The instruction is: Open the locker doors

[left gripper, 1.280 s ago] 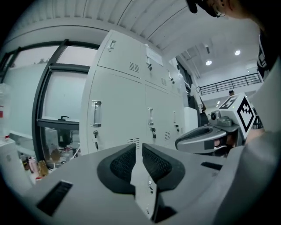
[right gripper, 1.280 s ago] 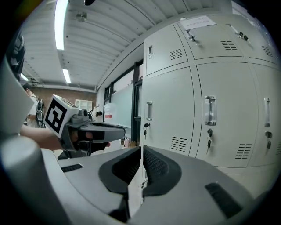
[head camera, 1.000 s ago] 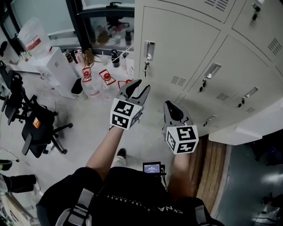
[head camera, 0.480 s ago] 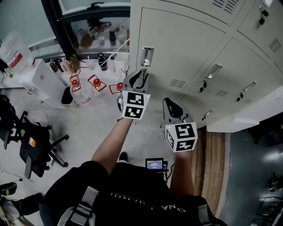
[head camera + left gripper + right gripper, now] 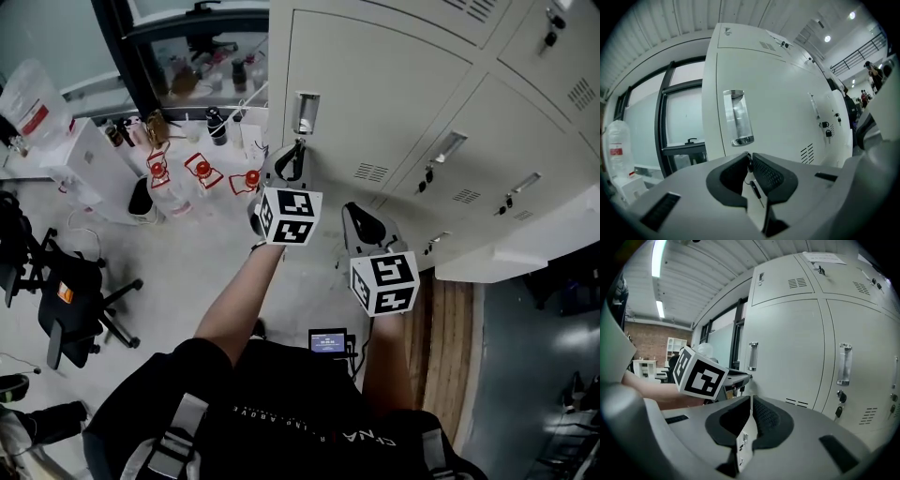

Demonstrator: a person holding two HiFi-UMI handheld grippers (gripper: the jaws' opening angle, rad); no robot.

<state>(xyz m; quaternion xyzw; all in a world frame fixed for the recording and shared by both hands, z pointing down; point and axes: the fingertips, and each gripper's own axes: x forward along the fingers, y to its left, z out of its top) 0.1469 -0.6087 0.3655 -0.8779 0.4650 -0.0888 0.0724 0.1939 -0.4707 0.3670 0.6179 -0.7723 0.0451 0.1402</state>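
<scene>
The left forearm (image 5: 230, 305) reaches straight out toward the lockers. The left gripper (image 5: 296, 147) points level at the leftmost locker door (image 5: 375, 89). Its jaws have just been closing. Their tips are now pinched on the key (image 5: 748, 161) in the lock, directly under the recessed metal handle (image 5: 737, 117). A second key (image 5: 756, 190) dangles on a ring in the gap just behind the tips. The door is flush and closed, and its vent slots (image 5: 807, 153) lie to the right of the jaws.

The right gripper (image 5: 354, 210) is held back from the lockers, beside and just behind the left one, and tips slightly downward. Its jaws are pressed together with nothing between them (image 5: 751, 398). To the left of these jaws the left gripper's marker cube (image 5: 700, 372) shows. To their right stands a neighbouring door whose own handle (image 5: 843, 364) has a key (image 5: 838, 411) hanging below it.

The lockers are pale cream steel and stand on a grey floor (image 5: 187, 262). Left of the jaws, red-capped water bottles (image 5: 199, 175) cluster by a dark-framed window (image 5: 127, 56). Further left stand a white box (image 5: 89, 155) and a black office chair (image 5: 70, 300). A wooden strip (image 5: 450, 347) runs along the base of the lockers on the right.
</scene>
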